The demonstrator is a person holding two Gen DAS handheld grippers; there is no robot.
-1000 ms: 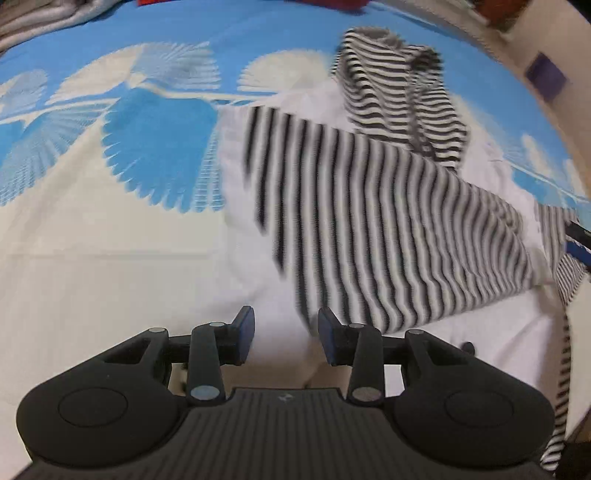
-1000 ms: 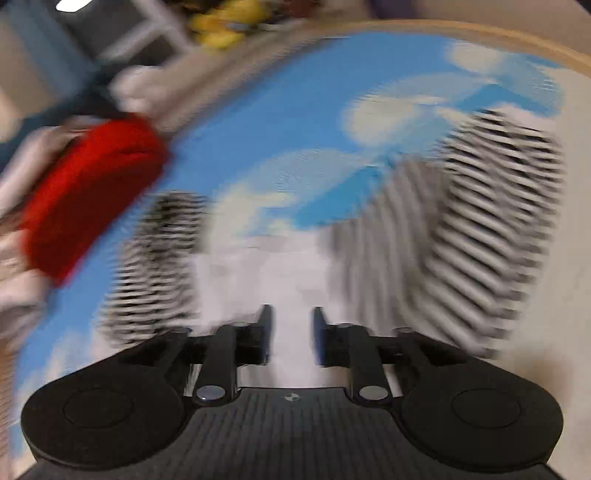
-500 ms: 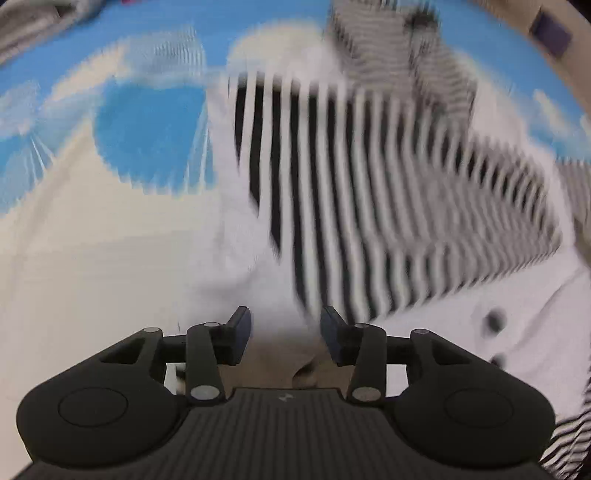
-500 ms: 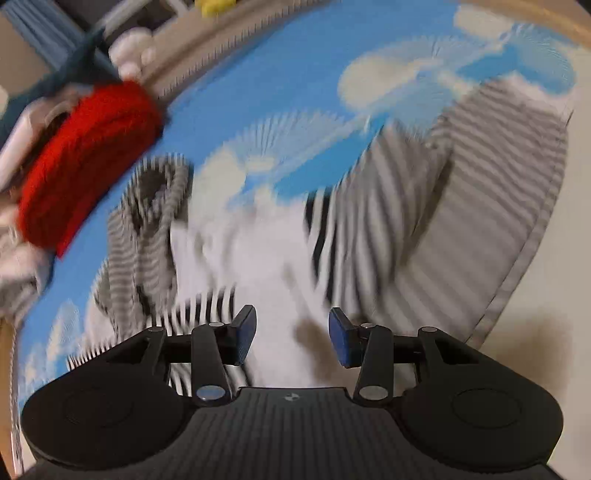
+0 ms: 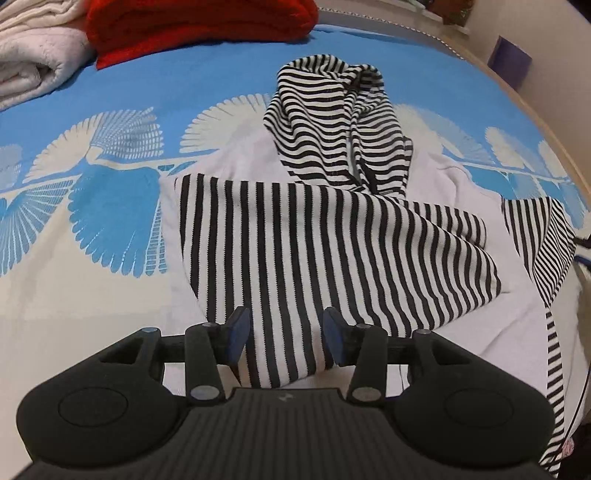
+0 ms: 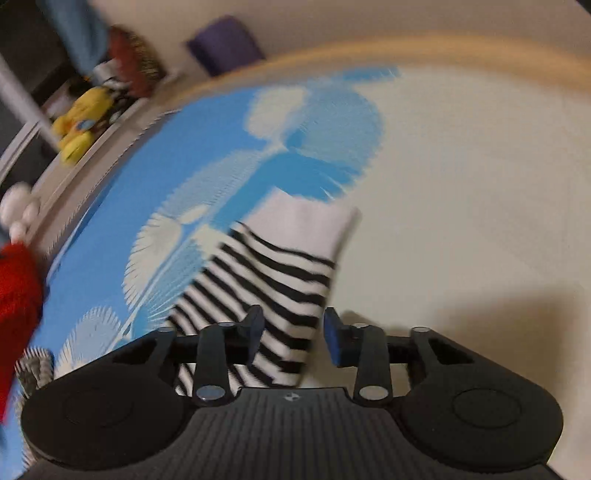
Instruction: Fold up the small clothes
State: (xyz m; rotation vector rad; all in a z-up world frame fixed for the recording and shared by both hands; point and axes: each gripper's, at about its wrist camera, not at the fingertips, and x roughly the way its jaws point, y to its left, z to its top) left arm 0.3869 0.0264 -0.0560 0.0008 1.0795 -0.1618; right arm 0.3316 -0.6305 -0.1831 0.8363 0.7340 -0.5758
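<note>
With both hand-held grippers, left and right, apart over the hoodie, pinching its hem squarely seemed wise.

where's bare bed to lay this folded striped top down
Free: the cream stretch of bedsheet left of the striped hoodie, below the blue fan print; in the right wrist view, more plain cream lies right of the sleeve. Crowded: the far left corner, where a red knit and a white blanket are piled, and the middle, covered by the hoodie.
</note>
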